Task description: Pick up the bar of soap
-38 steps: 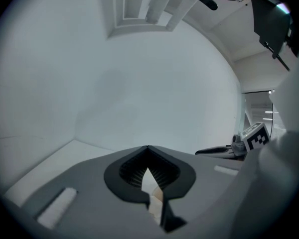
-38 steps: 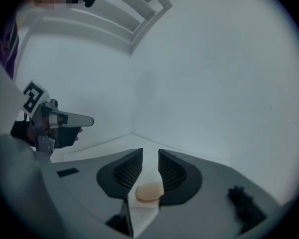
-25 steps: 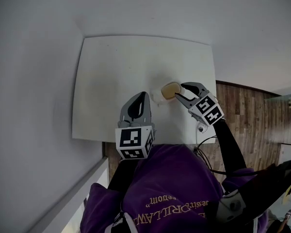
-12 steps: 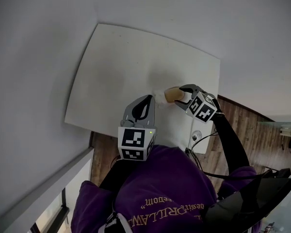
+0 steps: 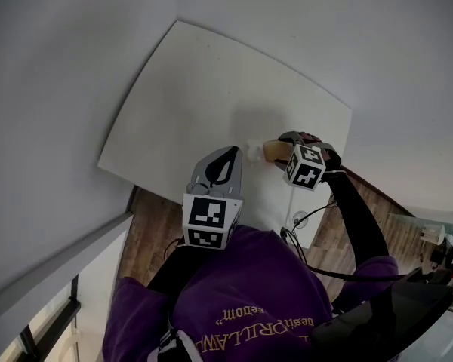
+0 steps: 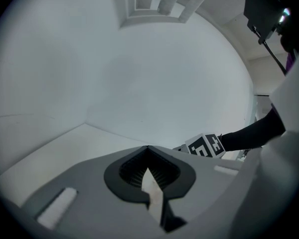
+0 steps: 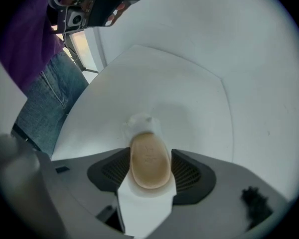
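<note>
A tan oval bar of soap point(image 7: 149, 156) lies on a small white dish point(image 7: 139, 125) near the right front of the white table point(image 5: 196, 81). My right gripper point(image 7: 150, 169) points steeply down over it. Its jaws have just been opening and now stand one on each side of the soap, which nearly fills the gap between them. In the head view the soap point(image 5: 272, 150) peeks out beside the right gripper point(image 5: 281, 148). My left gripper point(image 5: 225, 153) hovers just left of the dish, its jaws together and empty, and the left gripper view shows them point(image 6: 148, 149) closed.
The table's front edge runs close under both grippers, with wooden floor point(image 5: 147, 232) below it. A cable point(image 5: 302, 221) hangs off the table's right front corner. Grey walls close in the table at the back and left. The right gripper's marker cube point(image 6: 205, 146) shows in the left gripper view.
My right gripper has swung from lying nearly level to pointing down, and it has sunk over the soap with its jaws spreading. The left gripper has hardly shifted. The head camera has tilted.
</note>
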Motion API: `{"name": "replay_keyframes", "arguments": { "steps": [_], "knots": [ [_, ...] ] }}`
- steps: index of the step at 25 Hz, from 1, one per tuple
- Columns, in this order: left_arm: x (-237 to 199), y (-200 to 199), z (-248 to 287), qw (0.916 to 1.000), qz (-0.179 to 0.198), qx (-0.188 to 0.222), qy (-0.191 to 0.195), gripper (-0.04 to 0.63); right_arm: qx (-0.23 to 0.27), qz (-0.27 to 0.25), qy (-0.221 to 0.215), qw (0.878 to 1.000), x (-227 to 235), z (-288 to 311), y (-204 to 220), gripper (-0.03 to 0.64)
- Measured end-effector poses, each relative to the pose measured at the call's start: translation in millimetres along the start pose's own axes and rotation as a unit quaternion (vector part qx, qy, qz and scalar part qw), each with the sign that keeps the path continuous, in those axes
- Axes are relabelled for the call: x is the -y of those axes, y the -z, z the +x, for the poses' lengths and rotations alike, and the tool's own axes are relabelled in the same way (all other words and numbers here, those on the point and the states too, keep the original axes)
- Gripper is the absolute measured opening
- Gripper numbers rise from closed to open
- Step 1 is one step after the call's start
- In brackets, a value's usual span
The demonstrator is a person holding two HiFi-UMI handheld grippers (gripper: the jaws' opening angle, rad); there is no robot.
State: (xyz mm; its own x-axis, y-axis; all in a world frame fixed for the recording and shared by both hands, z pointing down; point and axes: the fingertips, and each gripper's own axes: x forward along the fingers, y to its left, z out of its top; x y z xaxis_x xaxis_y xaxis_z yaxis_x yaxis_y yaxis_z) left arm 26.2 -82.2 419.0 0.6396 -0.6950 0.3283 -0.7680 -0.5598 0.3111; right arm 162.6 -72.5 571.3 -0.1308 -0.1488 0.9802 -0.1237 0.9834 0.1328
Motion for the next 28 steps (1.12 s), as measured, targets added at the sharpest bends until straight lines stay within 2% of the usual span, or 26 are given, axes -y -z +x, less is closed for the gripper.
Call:
{"name": "replay_keyframes", "arguments": {
  "steps": [11,24,28],
  "knots": [
    [-12.7,1.3,-9.9,0.9996,-0.019,0.01,-0.018,0.005,-0.06,-0.055,-0.038,0.996,-5.6,18.4,3.5,0.256],
    [-16.1,2.1,-11.0,0.9991,-0.033,0.016,-0.023,0.005,-0.099,-0.061,-0.078,0.99,-7.5,22.6,-0.2,0.257],
    [-17.3,3.3,-10.1,0.9989,-0.037,0.016,-0.023,0.005,-0.12,-0.06,-0.077,0.988,-8.0,24.1,0.9,0.258]
  ]
}}
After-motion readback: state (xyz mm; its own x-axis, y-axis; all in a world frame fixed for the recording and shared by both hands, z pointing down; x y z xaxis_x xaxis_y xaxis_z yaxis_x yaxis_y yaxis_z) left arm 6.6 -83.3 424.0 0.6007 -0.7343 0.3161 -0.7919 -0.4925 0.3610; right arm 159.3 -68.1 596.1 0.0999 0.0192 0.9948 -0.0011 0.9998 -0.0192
